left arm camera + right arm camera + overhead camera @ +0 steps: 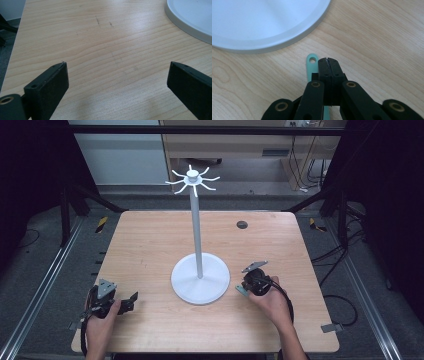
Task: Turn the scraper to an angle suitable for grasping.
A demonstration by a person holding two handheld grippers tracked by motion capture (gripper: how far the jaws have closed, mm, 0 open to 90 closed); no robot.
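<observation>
The wooden table (150,245) carries a white stand (199,245) with hooks on top, its round base near the middle. At 4 o'clock from the base, the right gripper (328,62) has its jaws pressed together beside a thin green strip (311,65) with a hole; whether it pinches the strip, I cannot tell. At 8 o'clock, the left gripper (117,75) waits wide open above bare wood. I judge the pickup is beginning; next probably comes lifting the strip toward a hook.

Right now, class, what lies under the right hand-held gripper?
A green strip with a hole at its tip lies on the table under the shut right hand-held gripper; its remaining length is covered.
</observation>
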